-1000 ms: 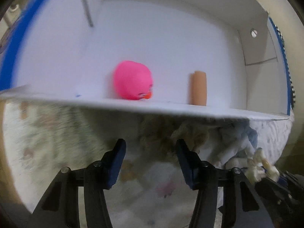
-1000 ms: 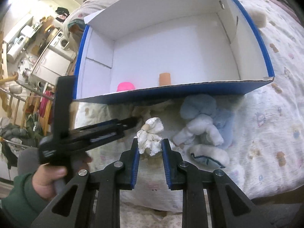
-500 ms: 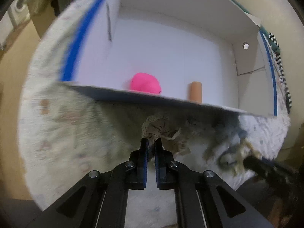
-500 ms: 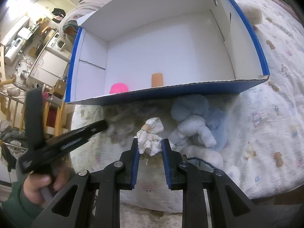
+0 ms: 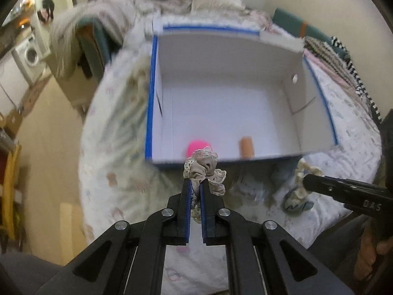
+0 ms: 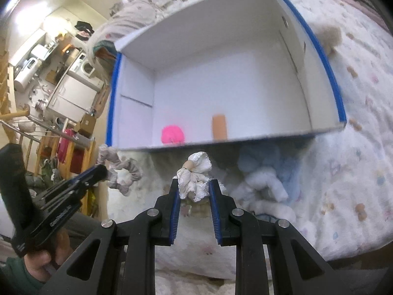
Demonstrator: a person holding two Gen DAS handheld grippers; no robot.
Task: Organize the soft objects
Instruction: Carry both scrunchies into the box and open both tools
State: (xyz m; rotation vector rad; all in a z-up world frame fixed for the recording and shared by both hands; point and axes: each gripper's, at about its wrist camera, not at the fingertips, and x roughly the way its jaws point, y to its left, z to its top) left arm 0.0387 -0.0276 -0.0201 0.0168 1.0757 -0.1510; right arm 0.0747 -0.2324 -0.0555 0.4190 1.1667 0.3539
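Left gripper [image 5: 195,184] pinching grey lace-trimmed fabric scrunchie [image 5: 205,170], lifted just before near wall of blue-edged white cardboard box [image 5: 150,98] on bed; right gripper [image 6: 194,188] clamped on white lacy scrunchie [image 6: 195,178]; pink soft ball [image 6: 172,134], tan foam cylinder [image 6: 219,126] inside box near front wall

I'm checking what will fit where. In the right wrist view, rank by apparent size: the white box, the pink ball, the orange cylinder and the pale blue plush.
Largest to smallest:
1. white box
2. pale blue plush
3. pink ball and orange cylinder look alike; unranked.
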